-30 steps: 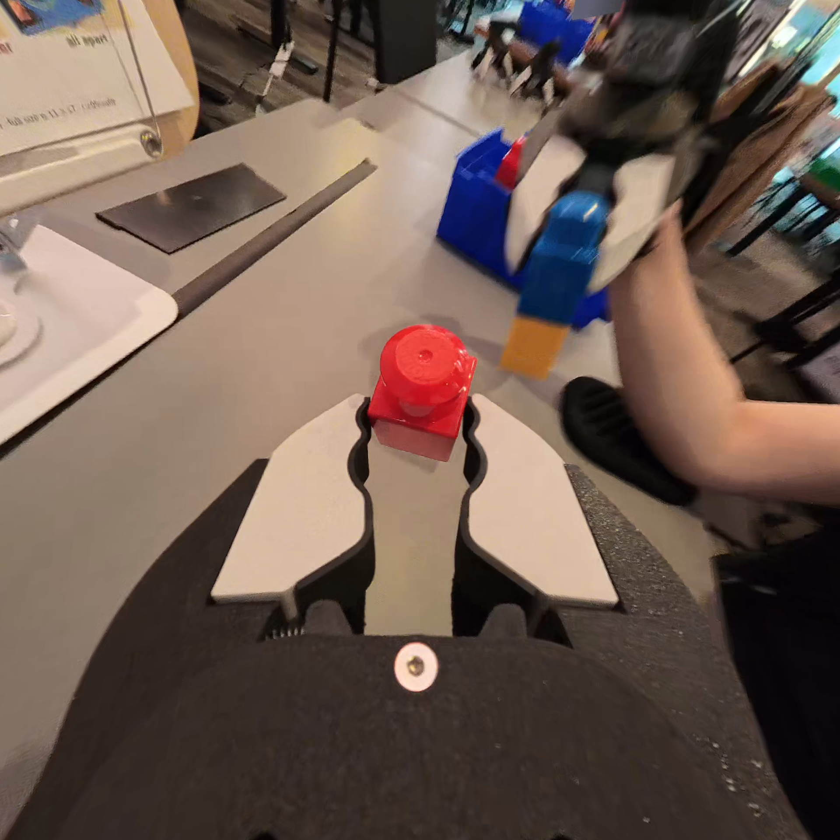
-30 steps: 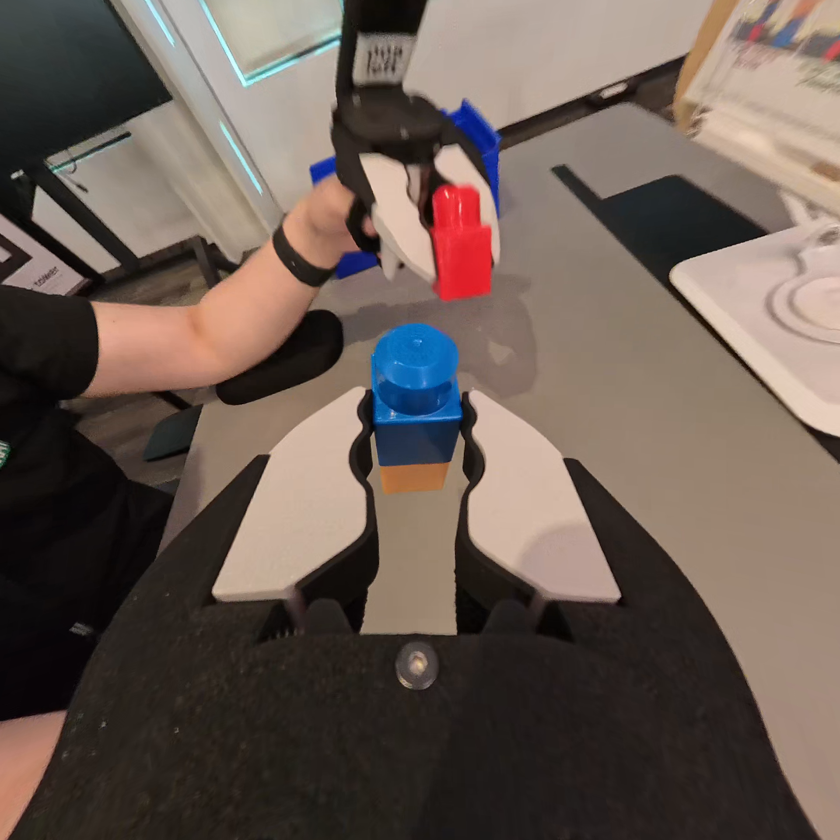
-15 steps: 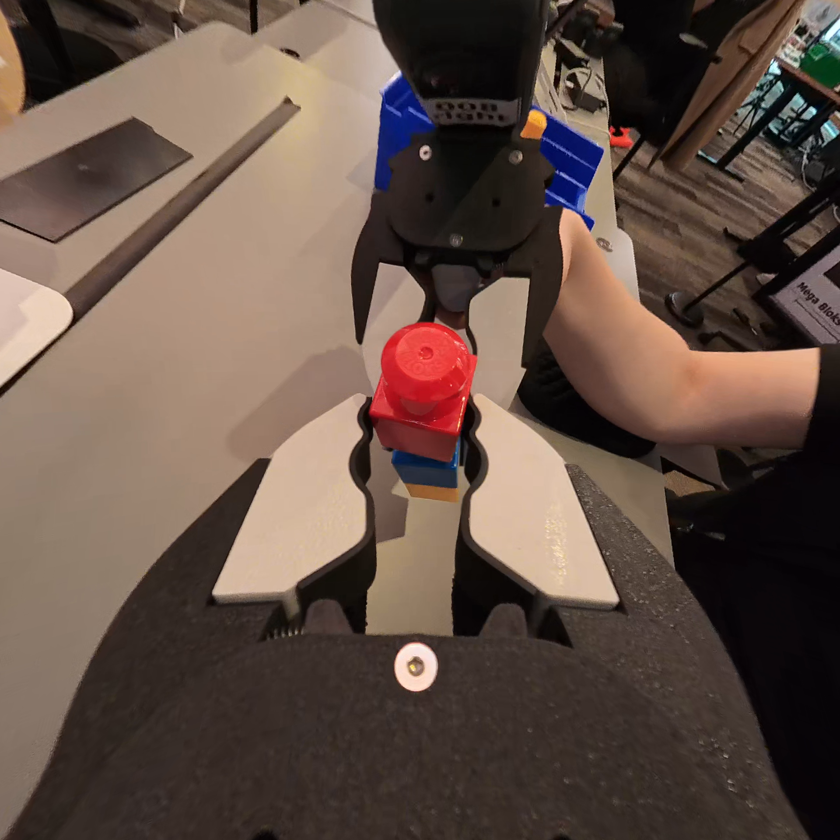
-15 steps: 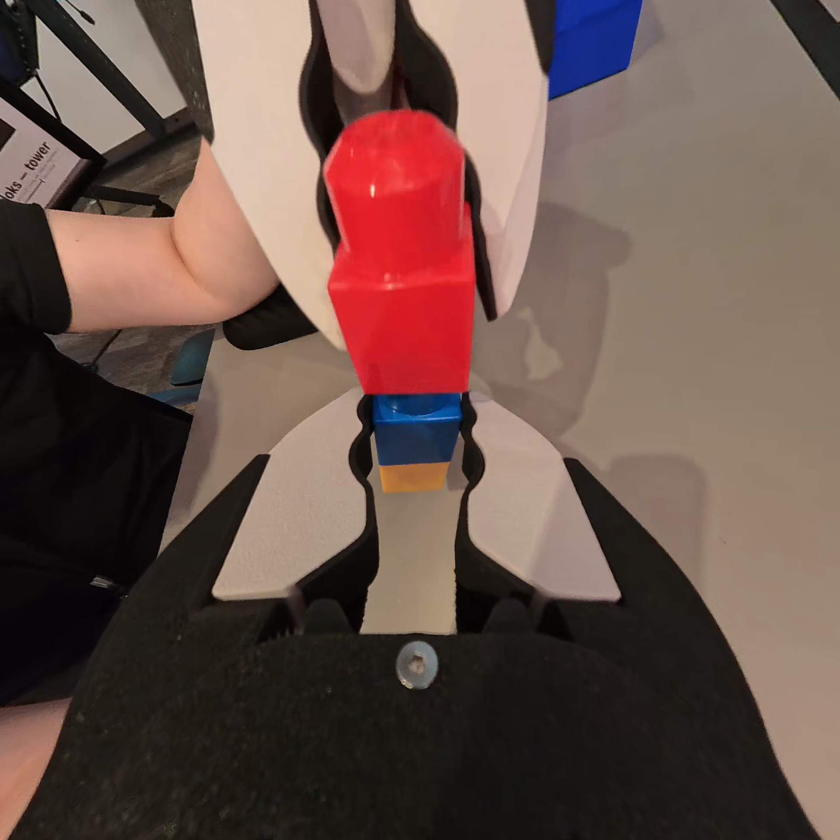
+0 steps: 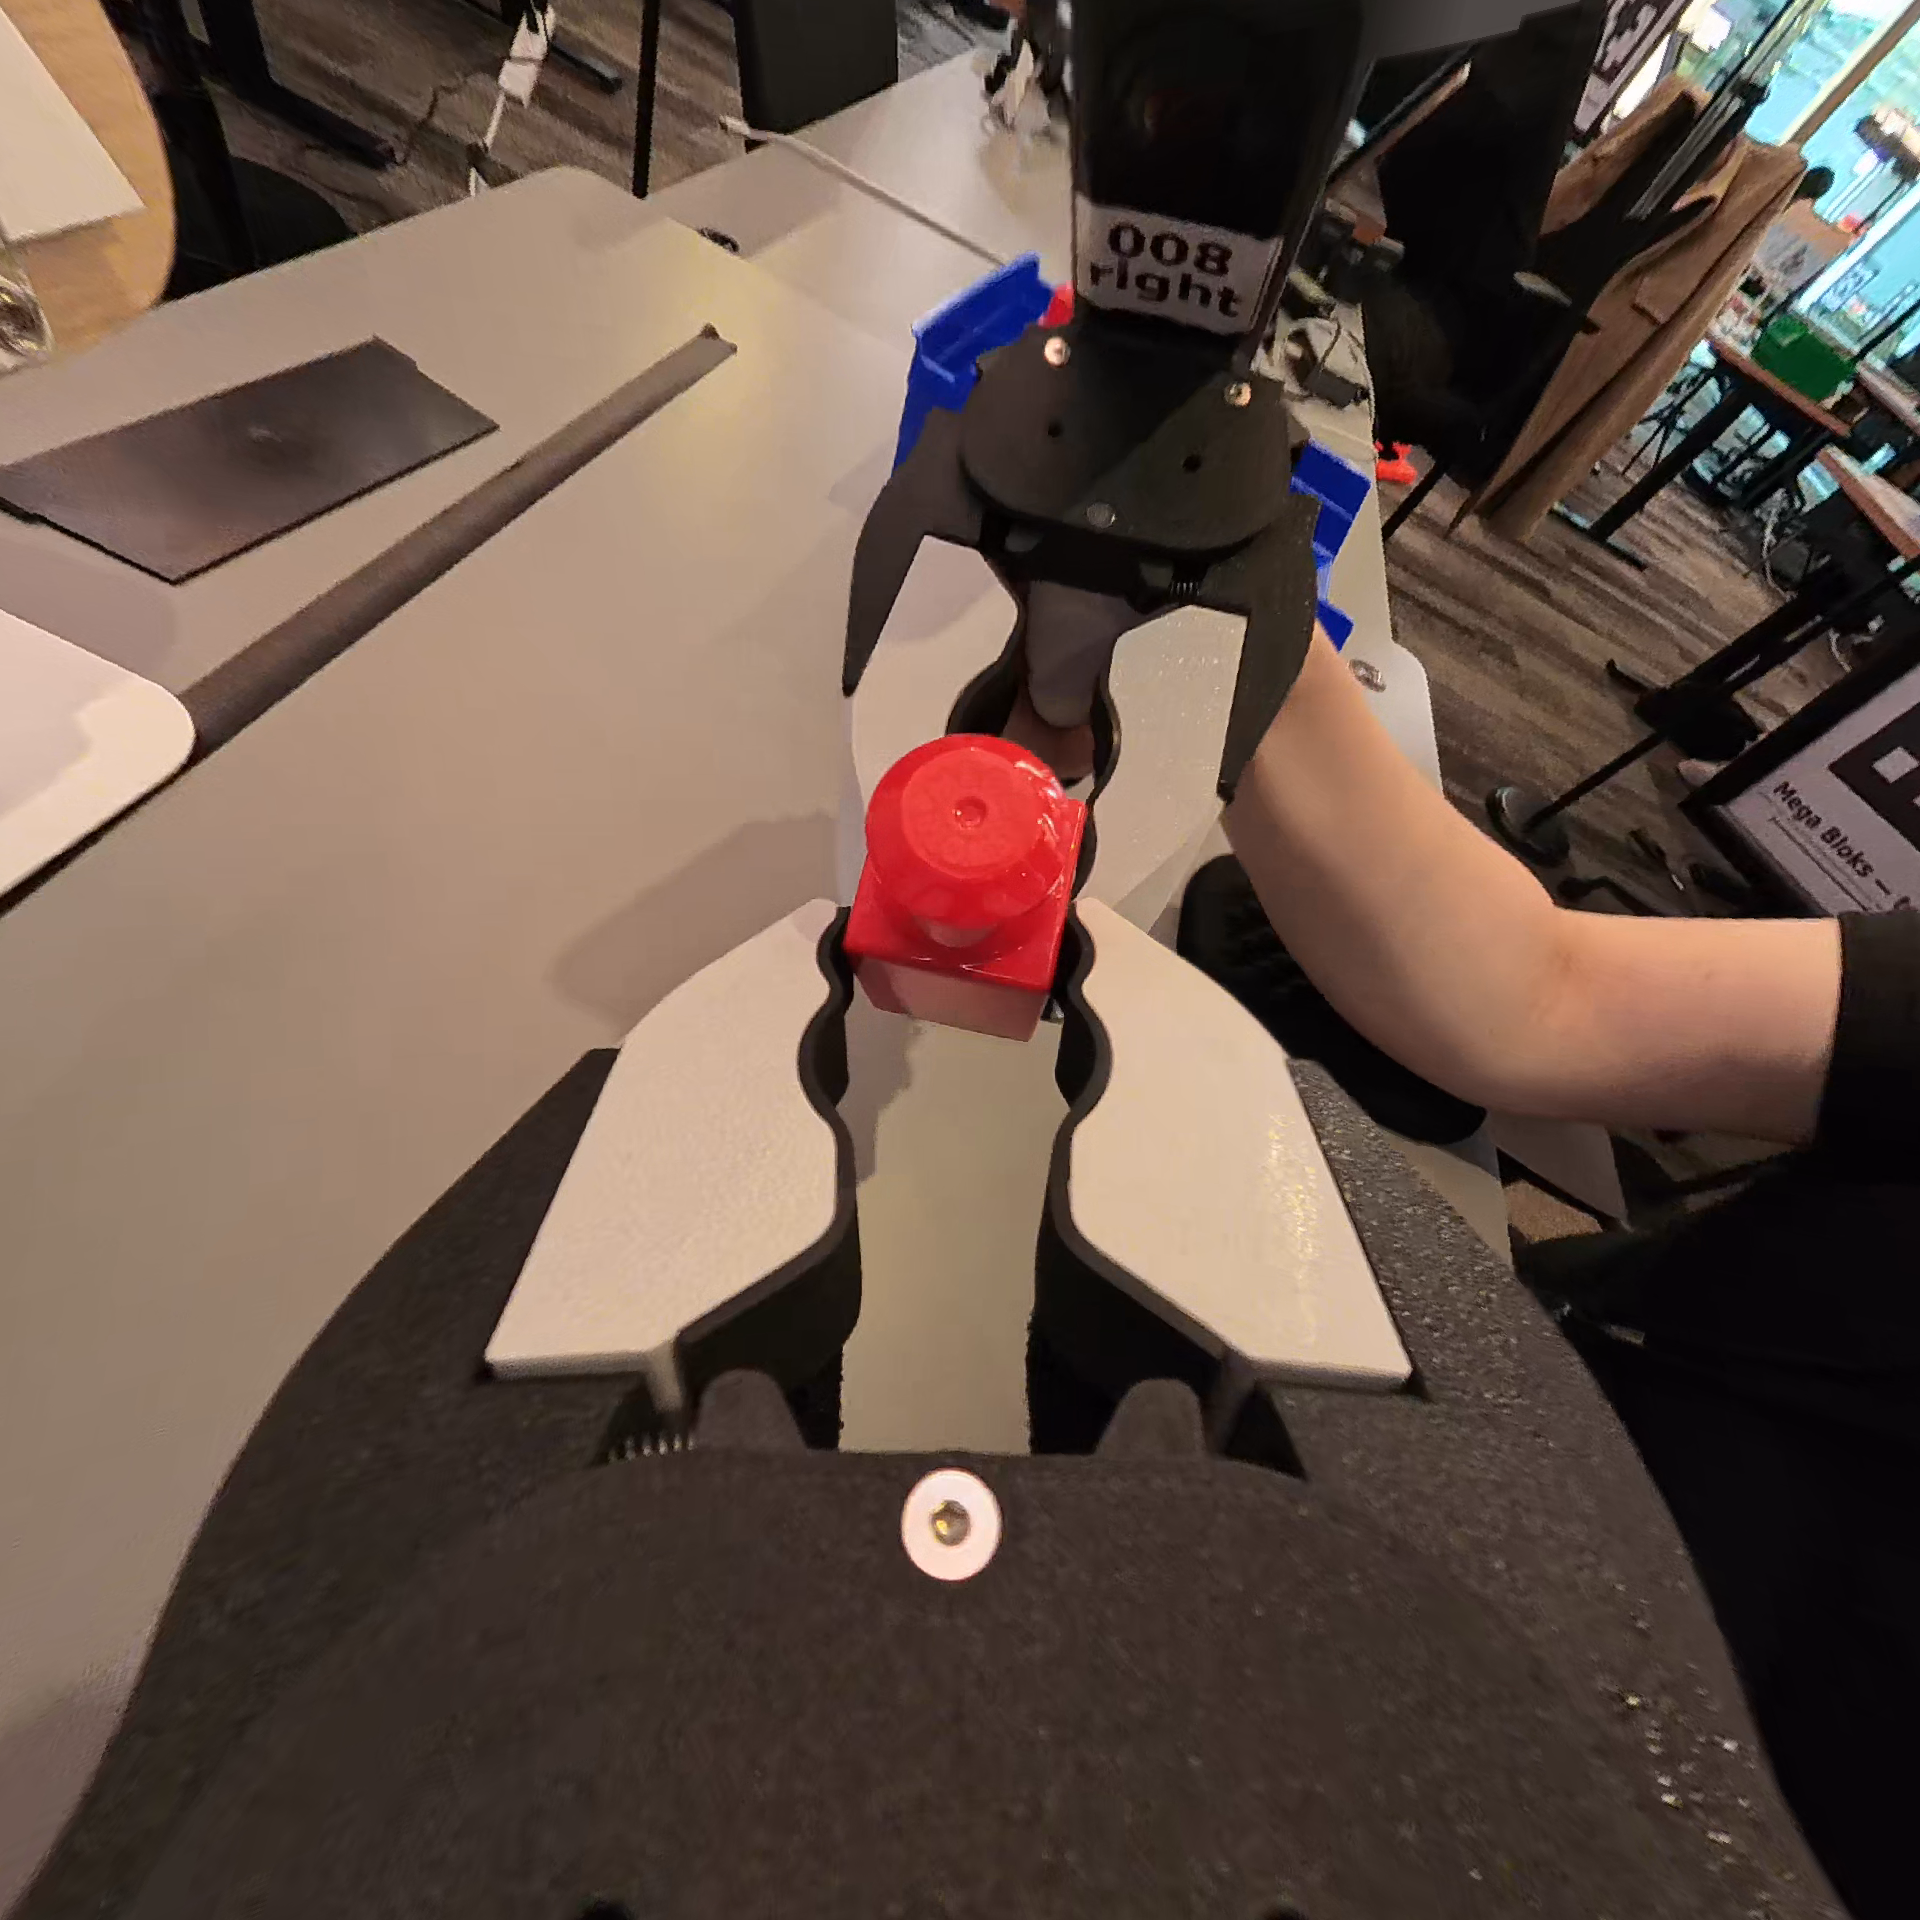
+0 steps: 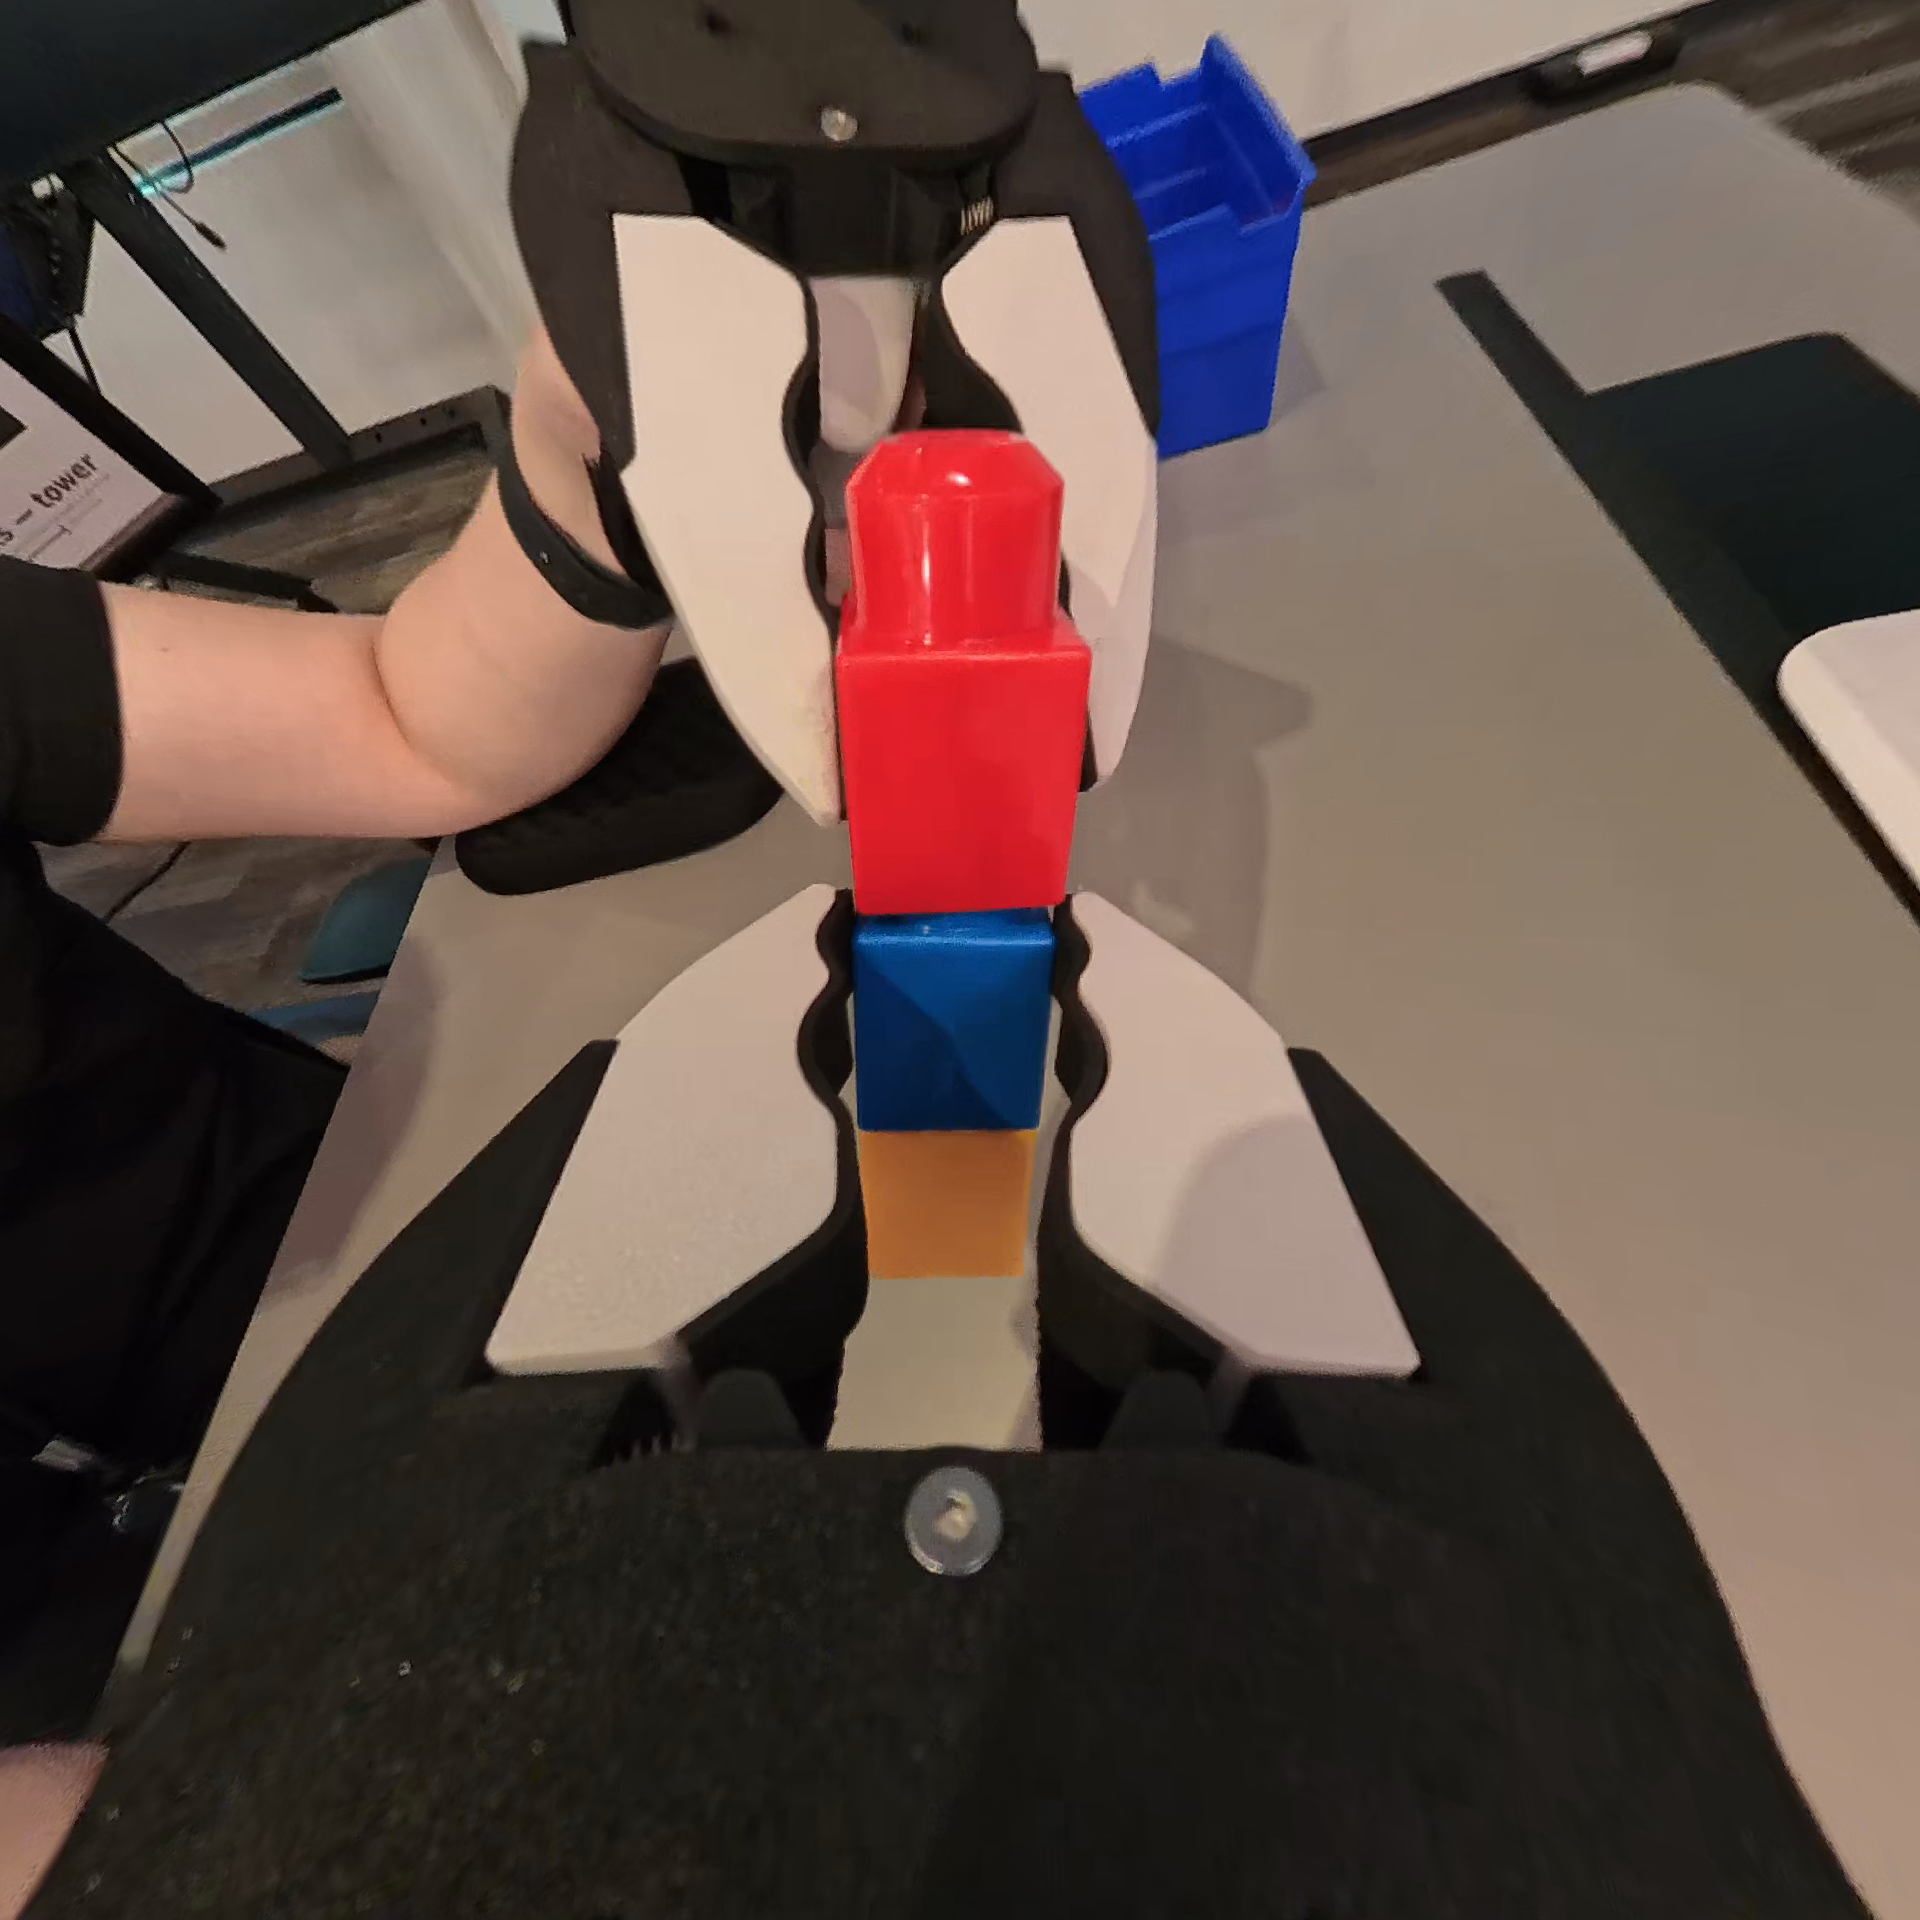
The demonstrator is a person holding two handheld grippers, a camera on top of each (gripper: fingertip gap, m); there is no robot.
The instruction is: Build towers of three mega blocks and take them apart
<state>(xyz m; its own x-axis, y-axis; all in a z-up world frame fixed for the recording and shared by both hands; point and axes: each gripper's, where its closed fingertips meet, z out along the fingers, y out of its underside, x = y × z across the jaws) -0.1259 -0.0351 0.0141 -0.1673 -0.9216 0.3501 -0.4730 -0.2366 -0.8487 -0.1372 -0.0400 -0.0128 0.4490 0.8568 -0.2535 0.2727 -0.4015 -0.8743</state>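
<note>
Between the two pairs of white fingers, above the grey table [image 6: 1455, 727], you hold a small tower of three mega blocks. Your right gripper [image 6: 951, 997] is clenched on the blue block [image 6: 945, 1023], which is the middle one; its fingers [image 6: 717, 1122] press on both sides of this block. Under the blue block sits the orange block [image 6: 945, 1205], joined to it, and it hangs in the gap between the fingers, without touching them as far as the right wrist view shows. On top of the blue block stands the red block [image 6: 961, 769], upright, with its round stud pointing up, and its bottom edge meets the top of the blue one. Your left gripper [image 5: 951, 961] is closed on this red block, one finger at each side of its square body. From the left wrist view you see the red block from above, so the blue and orange blocks are hidden under it, and the right gripper faces you just behind it. I cannot tell if the orange block touches the table or is a little above it. Behind the grippers, farther on the table, stands a blue bin [image 6: 1216, 239], well apart from the tower. To the far side lies a dark flat mat [image 5: 249, 457] and, near it, a white tray [image 5: 73, 748] at the edge of the picture.
</note>
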